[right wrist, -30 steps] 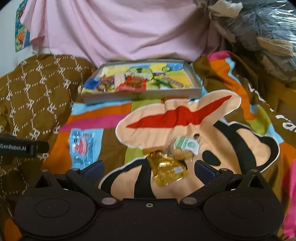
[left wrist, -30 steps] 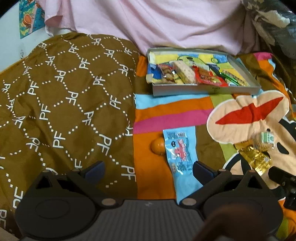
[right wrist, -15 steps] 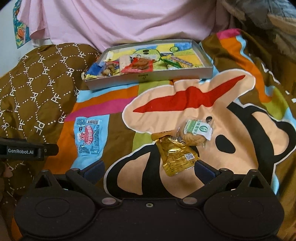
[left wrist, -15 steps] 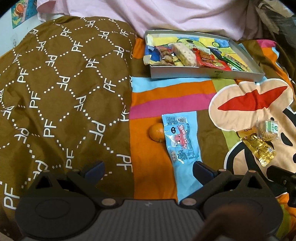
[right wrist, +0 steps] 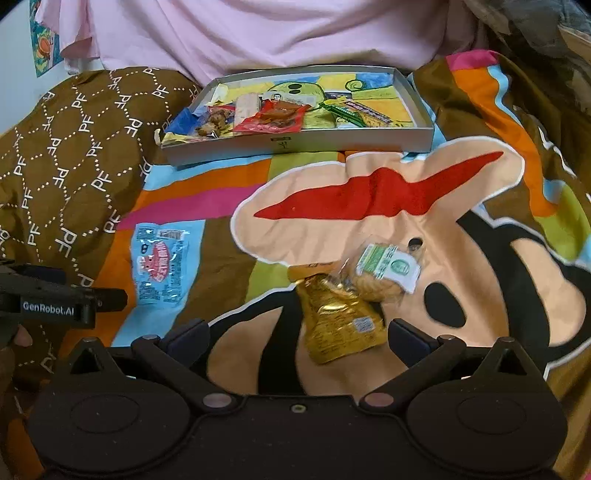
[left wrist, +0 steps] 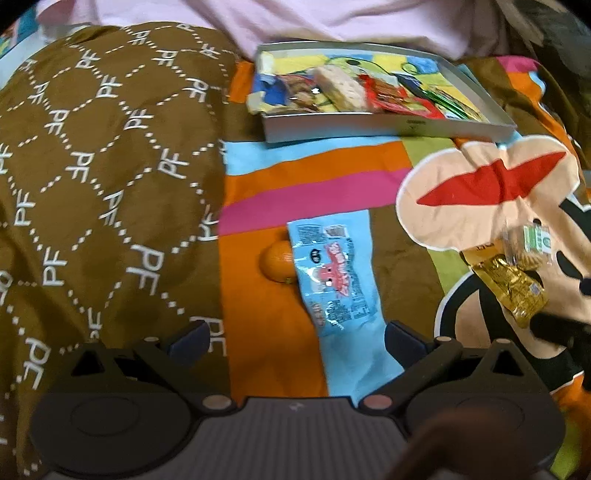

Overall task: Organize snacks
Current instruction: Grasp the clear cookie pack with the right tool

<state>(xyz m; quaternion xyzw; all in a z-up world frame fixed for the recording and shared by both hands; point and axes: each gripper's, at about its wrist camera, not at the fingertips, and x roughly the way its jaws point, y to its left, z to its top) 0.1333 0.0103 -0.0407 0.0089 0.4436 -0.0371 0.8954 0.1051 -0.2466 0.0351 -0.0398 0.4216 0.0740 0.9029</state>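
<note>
A light blue snack packet (left wrist: 334, 280) lies flat on the bedspread with a small orange (left wrist: 275, 264) tucked against its left edge. My left gripper (left wrist: 295, 338) hovers open just short of the packet's near end. A gold foil pouch (right wrist: 338, 319) and a clear bag of cookies with a green label (right wrist: 386, 275) lie side by side ahead of my right gripper (right wrist: 297, 336), which is open and holds nothing. At the back sits a shallow grey tray (right wrist: 295, 142) with several snacks inside. The left view also catches the gold pouch (left wrist: 511, 282) and the tray (left wrist: 369, 127).
A brown patterned quilt (left wrist: 99, 184) rises at the left. Pink fabric (right wrist: 258, 33) is piled behind the tray. The left gripper's body (right wrist: 55, 301) shows at the left edge of the right wrist view, held by a hand (right wrist: 14, 338). Dark bundles fill the far right.
Both views have closed in on the bedspread: the blue packet and orange loom larger ahead of the left gripper, the gold pouch nearer the right gripper. Nothing was taken hold of.
</note>
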